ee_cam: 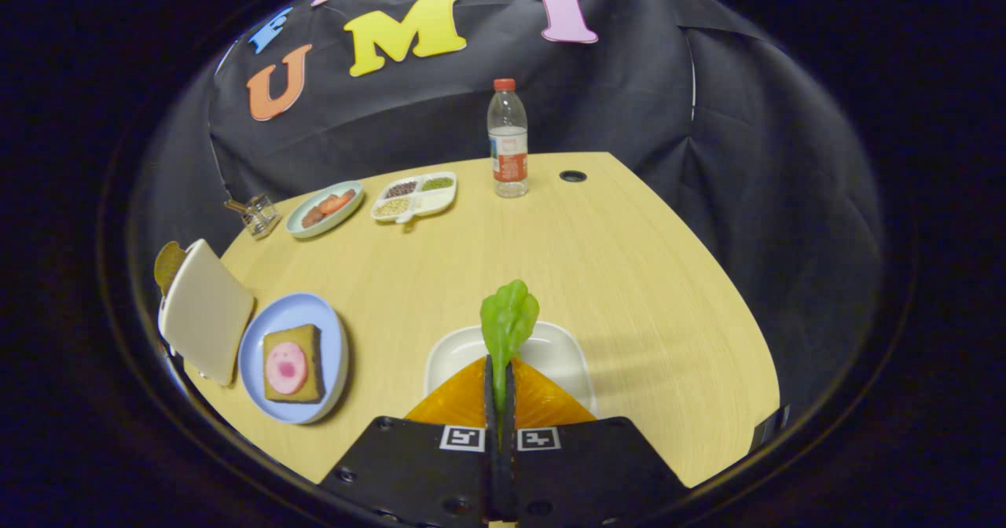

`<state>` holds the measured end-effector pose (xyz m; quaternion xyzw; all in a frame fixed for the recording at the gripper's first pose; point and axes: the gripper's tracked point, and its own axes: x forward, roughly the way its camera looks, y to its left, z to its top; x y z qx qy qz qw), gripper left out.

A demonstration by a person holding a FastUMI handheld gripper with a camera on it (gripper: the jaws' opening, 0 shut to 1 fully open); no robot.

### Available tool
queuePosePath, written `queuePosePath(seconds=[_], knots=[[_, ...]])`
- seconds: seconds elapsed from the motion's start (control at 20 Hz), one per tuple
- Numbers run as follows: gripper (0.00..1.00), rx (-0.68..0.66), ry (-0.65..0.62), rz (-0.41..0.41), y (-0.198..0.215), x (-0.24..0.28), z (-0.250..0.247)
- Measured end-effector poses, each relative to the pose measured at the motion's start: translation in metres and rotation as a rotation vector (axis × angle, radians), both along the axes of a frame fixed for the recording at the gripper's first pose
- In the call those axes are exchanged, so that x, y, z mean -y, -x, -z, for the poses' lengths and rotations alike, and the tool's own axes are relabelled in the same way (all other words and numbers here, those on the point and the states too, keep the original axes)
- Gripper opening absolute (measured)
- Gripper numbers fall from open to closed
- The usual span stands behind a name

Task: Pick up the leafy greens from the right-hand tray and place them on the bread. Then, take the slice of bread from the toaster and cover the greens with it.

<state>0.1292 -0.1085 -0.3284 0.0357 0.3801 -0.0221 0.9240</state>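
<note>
My gripper (pixel 500 386) is shut on the stem of a green leaf (pixel 509 320), which sticks up past the fingertips. Just beyond and under the fingers lies a white tray (pixel 562 351). To the left, a blue plate (pixel 330 331) carries a slice of brown bread (pixel 302 335) topped with a round pink slice of sausage (pixel 285 368). Beside that plate stands a cream toaster (pixel 204 312) with a brown slice of bread (pixel 167 265) poking out of its top.
At the far side of the wooden table (pixel 629 276) stand a water bottle (pixel 508 139), a divided white dish (pixel 415 196) of beans, a pale green plate (pixel 324 208) of sliced food and a small clear holder (pixel 258 215). A cable hole (pixel 573 176) lies right of the bottle.
</note>
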Motion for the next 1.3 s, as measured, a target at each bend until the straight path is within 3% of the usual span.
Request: queuePosePath(seconds=[0.3, 0.6, 0.95, 1.1, 1.3], knots=[[0.00, 0.044, -0.001, -0.117, 0.000, -0.088, -0.037], [0.00, 0.008, 0.021, -0.251, -0.006, -0.181, -0.020], [0.01, -0.056, 0.071, -0.273, -0.015, -0.215, 0.016], [0.06, -0.063, 0.055, -0.270, -0.015, -0.224, 0.018], [0.21, -0.061, 0.054, -0.276, -0.011, -0.232, 0.019]])
